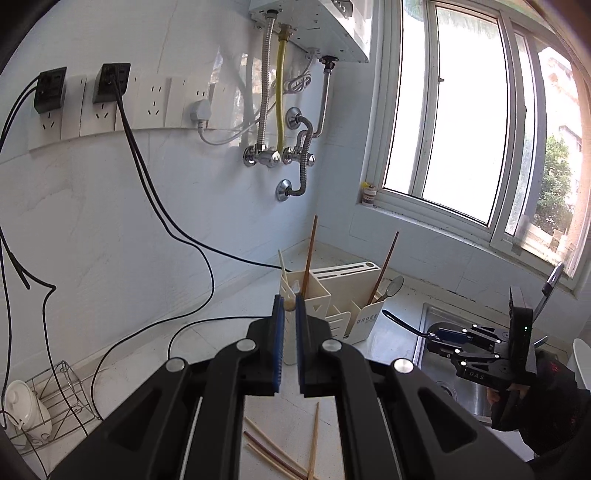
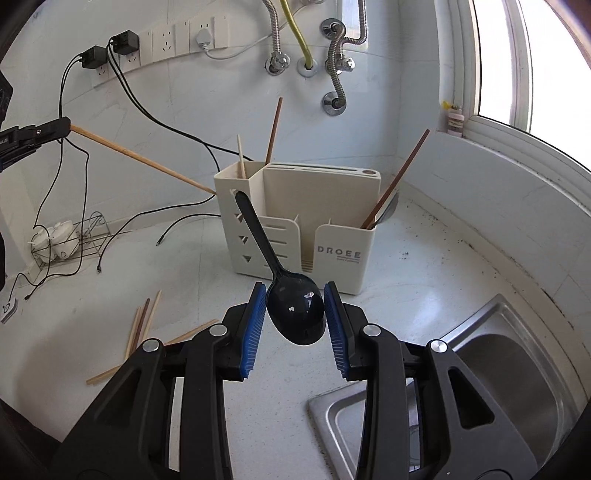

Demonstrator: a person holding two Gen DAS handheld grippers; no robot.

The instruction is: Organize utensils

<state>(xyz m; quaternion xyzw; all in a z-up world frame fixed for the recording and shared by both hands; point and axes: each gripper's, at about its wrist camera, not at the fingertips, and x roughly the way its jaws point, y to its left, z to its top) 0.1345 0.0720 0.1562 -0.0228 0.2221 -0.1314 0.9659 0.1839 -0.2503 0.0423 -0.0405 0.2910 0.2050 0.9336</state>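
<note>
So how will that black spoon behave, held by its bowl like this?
The black spoon looks like light, stiff plastic. Its glossy, rounded bowl sits between the right hand-held gripper pads, so it may slip or pivot. The long handle sticks out forward, adding leverage.

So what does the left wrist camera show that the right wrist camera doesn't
Only the left wrist view shows the water heater overhead, the sink faucet, and the right gripper from outside, in a gloved hand. Only the right wrist view shows the black spoon's bowl clamped between the blue pads, and the left gripper holding a chopstick. Both show the cream utensil holder, loose chopsticks, sink and wire rack.
</note>
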